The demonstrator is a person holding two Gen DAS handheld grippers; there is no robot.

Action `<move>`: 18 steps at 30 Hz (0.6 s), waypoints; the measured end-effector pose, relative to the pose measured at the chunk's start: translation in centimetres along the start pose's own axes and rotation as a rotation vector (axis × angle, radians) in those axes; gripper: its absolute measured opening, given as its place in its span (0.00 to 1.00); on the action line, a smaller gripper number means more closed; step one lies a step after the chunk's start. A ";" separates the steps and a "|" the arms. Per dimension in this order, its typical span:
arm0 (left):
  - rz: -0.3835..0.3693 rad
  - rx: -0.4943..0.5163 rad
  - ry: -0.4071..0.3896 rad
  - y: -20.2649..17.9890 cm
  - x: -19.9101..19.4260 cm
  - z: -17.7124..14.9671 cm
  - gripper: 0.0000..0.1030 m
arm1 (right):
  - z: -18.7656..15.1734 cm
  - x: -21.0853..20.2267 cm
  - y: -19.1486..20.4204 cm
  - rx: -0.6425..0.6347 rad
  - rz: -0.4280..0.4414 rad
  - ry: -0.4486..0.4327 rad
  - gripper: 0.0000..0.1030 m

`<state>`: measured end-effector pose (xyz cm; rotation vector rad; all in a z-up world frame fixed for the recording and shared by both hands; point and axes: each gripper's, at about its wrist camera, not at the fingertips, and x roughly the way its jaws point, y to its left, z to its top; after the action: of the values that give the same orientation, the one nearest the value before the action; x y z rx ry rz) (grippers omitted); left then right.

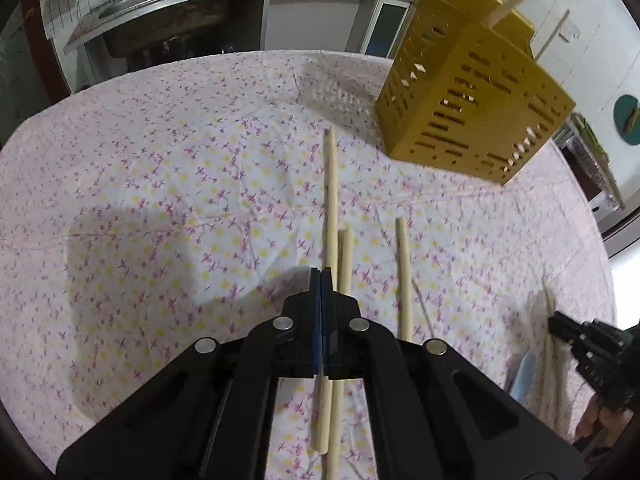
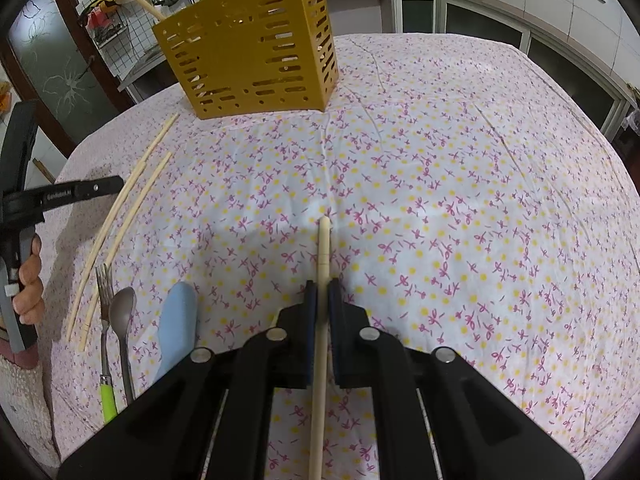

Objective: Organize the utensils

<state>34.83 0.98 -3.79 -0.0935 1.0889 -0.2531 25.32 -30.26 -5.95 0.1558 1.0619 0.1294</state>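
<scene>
Chopsticks scattered across the floral-cloth table [image 2: 440, 160]. Right tool [image 2: 322, 284] – jaws narrow, clamped on one chopstick [image 2: 324, 248] whose tip juts past the pads. Left tool [image 1: 321, 272] – jaws fully closed; two chopsticks [image 1: 330, 200] lie at its tip, grip on either unclear. Yellow slotted holder [image 2: 256, 56] stands at the far side, sticks already in it. Fork [image 2: 105, 300], spoon [image 2: 123, 312] and a blue-handled utensil [image 2: 176, 320] lie near the table's left edge.
</scene>
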 end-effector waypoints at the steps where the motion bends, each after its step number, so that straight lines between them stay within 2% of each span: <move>1: 0.001 -0.003 -0.002 -0.1 0.1 0.2 0.00 | 0.0 0.0 0.0 0.000 0.001 0.000 0.07; 8: -0.024 -0.014 -0.004 -0.3 0.8 2.5 0.00 | -0.1 -0.1 0.0 -0.006 0.004 -0.005 0.07; 16: 0.018 0.018 0.014 -1.8 3.0 4.9 0.15 | -0.2 -0.1 -0.1 -0.007 0.005 -0.006 0.07; 18: 0.038 0.031 0.024 -2.0 3.7 5.1 0.16 | -0.1 -0.1 -0.1 -0.011 0.001 -0.003 0.07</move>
<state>40.66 -2.14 -4.19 -0.0425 1.1097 -0.2374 25.16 -30.32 -5.94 0.1465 1.0583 0.1360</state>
